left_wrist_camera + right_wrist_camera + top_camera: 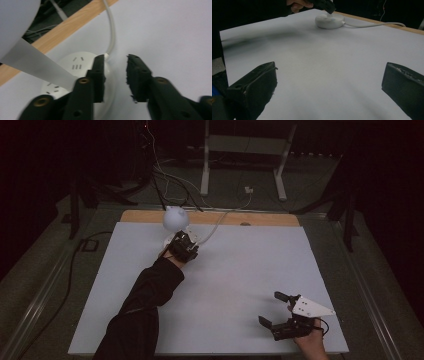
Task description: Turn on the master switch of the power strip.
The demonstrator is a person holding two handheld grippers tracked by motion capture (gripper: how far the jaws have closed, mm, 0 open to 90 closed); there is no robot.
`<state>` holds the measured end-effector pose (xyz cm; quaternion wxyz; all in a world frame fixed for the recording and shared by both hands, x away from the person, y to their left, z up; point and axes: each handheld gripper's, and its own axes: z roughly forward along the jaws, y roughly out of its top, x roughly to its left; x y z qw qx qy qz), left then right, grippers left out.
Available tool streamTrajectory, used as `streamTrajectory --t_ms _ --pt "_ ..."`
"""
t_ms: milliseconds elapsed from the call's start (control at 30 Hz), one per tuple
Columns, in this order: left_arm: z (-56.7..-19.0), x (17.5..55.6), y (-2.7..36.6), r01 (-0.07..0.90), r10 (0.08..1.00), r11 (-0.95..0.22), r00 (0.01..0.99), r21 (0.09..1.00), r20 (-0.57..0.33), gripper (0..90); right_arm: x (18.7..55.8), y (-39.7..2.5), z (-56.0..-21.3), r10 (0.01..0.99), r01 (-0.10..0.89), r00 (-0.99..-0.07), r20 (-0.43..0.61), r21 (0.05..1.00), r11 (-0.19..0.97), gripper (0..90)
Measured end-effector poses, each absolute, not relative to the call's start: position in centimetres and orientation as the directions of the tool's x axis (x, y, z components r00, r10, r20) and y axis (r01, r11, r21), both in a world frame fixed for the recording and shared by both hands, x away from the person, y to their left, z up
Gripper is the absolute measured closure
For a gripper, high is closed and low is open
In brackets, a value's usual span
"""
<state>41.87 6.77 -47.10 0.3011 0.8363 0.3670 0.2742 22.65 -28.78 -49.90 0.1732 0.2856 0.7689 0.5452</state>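
A round white power socket (77, 63) lies near the table's back edge, its white cable (112, 32) running off toward the wooden strip. My left gripper (181, 241) hangs right over the socket (165, 240), jaws a little apart with nothing gripped; in its own view the left gripper (115, 60) has its left jaw above the socket's rim. A white rounded lamp-like body (175, 218) rises just behind it and looms at upper left (15, 22). My right gripper (270, 308) rests near the front right, and in its own view the right gripper (330, 72) is wide open over bare mat.
A white mat (240, 270) covers the table, with a wooden strip (270, 219) along the back. The person's dark sleeve (145, 300) crosses the left half. Behind the table stand a metal frame (245, 150) and loose cables on the floor. The socket (329, 21) and cable (372, 25) sit far ahead of the right gripper.
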Motion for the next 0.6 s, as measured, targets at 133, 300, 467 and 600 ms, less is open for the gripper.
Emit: streamTrajectory --t_ms 133,300,467,600 --pt "-46.8 41.6 6.8 0.458 0.771 -0.545 0.602 0.702 0.206 54.6 22.7 -28.8 -49.9 0.628 0.251 -0.777 0.046 0.937 0.243 0.0" --pt "-46.5 41.1 6.5 0.464 0.755 -0.540 0.636 0.702 0.161 33.7 22.7 -28.8 -49.9 0.628 0.251 -0.777 0.045 0.937 0.243 0.1" --pt "-46.2 40.9 6.6 0.487 0.721 -0.533 0.689 0.692 0.071 9.7 22.7 -28.7 -50.0 0.628 0.253 -0.777 0.047 0.936 0.244 0.0" --pt "-46.2 40.5 6.6 0.502 0.703 -0.546 0.710 0.671 0.041 0.2 22.7 -28.7 -50.0 0.628 0.254 -0.777 0.048 0.936 0.243 0.0"
